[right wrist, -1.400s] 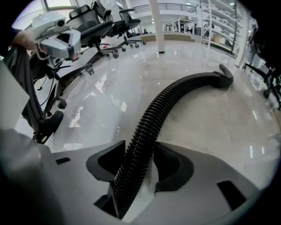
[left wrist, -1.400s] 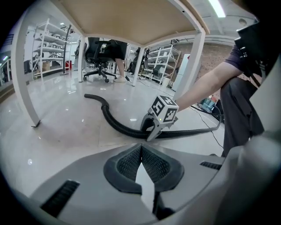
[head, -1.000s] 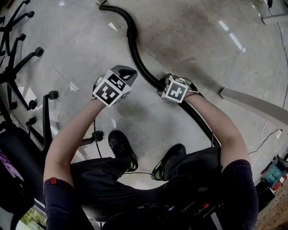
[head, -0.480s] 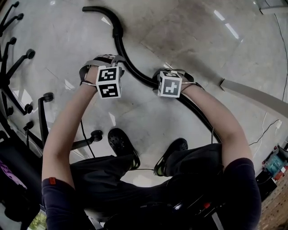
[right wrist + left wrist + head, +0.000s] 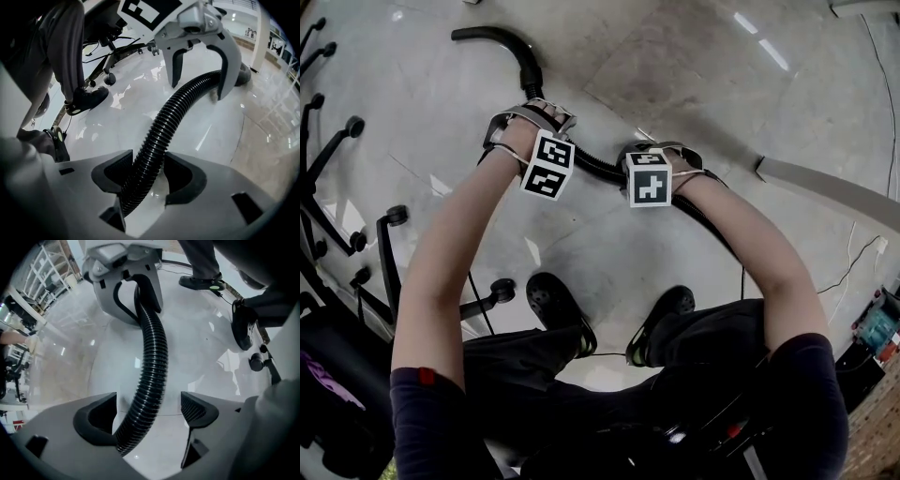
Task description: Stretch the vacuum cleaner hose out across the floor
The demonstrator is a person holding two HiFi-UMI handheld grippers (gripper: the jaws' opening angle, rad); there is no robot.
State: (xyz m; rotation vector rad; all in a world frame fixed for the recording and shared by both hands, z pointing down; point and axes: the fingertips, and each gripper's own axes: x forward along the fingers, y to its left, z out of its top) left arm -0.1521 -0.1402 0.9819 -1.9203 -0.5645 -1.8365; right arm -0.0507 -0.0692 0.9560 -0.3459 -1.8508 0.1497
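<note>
**Hose straddled by one gripper, clamped by the other**

The black ribbed hose (image 5: 598,167) is seen lying in a curve on the pale glossy floor (image 5: 694,84), with its smooth bent end piece (image 5: 492,37) at the far end. The left gripper (image 5: 149,408) is pointed straight down over the hose. Its jaws have just been opening and are now set wide, and the hose runs between them, close against one pad and clear of the other. Just along the hose, nearer the person, the right gripper (image 5: 146,171) is tilted steeply down, and its pads (image 5: 183,176) are pressed onto the ribbed wall from both sides. Two dark shoes (image 5: 553,305) are planted on the near side of the hose. Chair bases (image 5: 342,178) stand well apart from the hose, on the left gripper's side.
</note>
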